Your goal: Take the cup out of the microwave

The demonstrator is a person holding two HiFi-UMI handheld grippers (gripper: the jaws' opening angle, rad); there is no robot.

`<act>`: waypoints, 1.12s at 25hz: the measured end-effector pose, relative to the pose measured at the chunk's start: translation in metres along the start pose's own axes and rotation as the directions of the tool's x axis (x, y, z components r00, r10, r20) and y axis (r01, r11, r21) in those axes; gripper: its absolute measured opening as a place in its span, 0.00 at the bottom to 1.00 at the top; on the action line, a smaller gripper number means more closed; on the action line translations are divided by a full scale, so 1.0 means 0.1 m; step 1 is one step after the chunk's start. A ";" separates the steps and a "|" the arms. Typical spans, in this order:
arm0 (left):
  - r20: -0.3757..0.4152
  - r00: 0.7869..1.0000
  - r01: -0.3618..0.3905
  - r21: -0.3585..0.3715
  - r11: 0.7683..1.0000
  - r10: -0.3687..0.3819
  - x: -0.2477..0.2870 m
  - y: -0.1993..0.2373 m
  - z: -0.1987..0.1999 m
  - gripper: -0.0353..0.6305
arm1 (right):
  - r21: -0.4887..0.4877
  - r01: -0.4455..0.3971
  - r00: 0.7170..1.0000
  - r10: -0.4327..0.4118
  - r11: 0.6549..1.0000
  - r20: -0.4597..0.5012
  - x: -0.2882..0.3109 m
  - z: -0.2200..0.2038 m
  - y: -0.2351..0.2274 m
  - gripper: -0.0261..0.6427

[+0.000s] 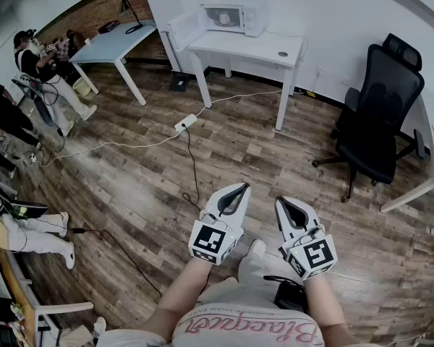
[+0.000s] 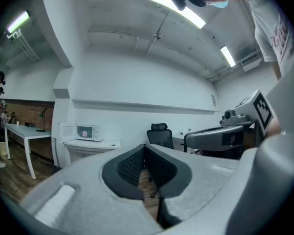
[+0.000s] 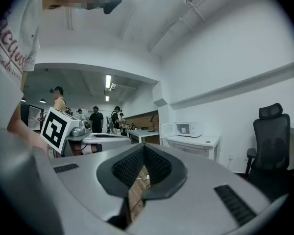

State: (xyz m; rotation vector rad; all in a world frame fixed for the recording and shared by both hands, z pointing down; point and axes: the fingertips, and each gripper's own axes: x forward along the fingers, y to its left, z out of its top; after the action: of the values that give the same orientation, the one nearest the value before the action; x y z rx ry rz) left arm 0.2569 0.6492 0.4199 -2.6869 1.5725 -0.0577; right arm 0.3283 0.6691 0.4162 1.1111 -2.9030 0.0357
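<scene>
Left gripper (image 1: 244, 187) and right gripper (image 1: 279, 202) are both closed on nothing, the cup (image 1: 225, 18) sits far off at 12 o'clock inside the open microwave (image 1: 254, 17), so I'd worry about tripping on the floor cable (image 1: 194, 166) walking over, or bumping the cup with closed jaws.

An open-plan office: white desks (image 1: 239, 48) stand well ahead of the left gripper (image 1: 240, 188), a black swivel chair (image 1: 380, 114) beyond the right gripper (image 1: 281, 201), ceiling strip lights (image 2: 179, 9) overhead.
</scene>
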 end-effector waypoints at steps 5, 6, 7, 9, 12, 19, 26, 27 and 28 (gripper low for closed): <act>0.059 0.998 -0.028 0.034 0.999 0.026 -0.42 -0.03 0.17 0.06 | -0.019 -0.005 1.000 0.005 1.000 0.018 -0.14 0.07 0.38 0.06; 0.062 0.998 -0.032 0.033 0.999 0.030 -0.50 -0.04 0.17 0.06 | -0.018 -0.007 1.000 0.007 1.000 0.022 -0.17 0.08 0.44 0.06; 0.064 0.997 -0.036 0.031 0.999 0.034 -0.55 -0.03 0.17 0.06 | -0.018 -0.009 1.000 0.009 1.000 0.026 -0.18 0.08 0.49 0.06; 0.065 0.997 -0.041 0.031 0.999 0.039 -0.60 -0.02 0.19 0.06 | -0.017 -0.010 1.000 0.010 1.000 0.026 -0.17 0.10 0.55 0.06; 0.067 0.997 -0.050 0.033 0.998 0.048 -0.62 0.07 0.24 0.06 | -0.013 -0.016 1.000 0.016 1.000 0.026 -0.11 0.12 0.57 0.06; 0.042 0.999 0.007 0.012 1.000 -0.007 -0.32 0.29 0.24 0.06 | 0.024 -0.046 0.994 0.044 0.999 0.096 0.22 0.29 0.37 0.06; 0.051 0.999 0.015 0.029 0.999 -0.017 0.19 0.44 0.32 0.06 | 0.014 -0.068 0.993 0.066 0.998 0.103 0.54 0.39 -0.08 0.06; 0.055 0.998 0.011 0.029 1.000 -0.012 0.26 0.47 0.34 0.06 | 0.007 -0.073 0.992 0.072 0.997 0.100 0.59 0.41 -0.14 0.06; 0.059 0.998 0.008 0.029 1.000 -0.009 0.33 0.50 0.36 0.06 | 0.000 -0.078 0.992 0.078 0.997 0.097 0.63 0.42 -0.20 0.06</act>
State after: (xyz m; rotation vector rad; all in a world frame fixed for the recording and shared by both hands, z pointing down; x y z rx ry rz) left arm 0.2313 0.5964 0.3821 -2.6483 1.5320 -0.0003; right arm 0.2940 0.6110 0.3766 1.0272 -3.0326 -0.0111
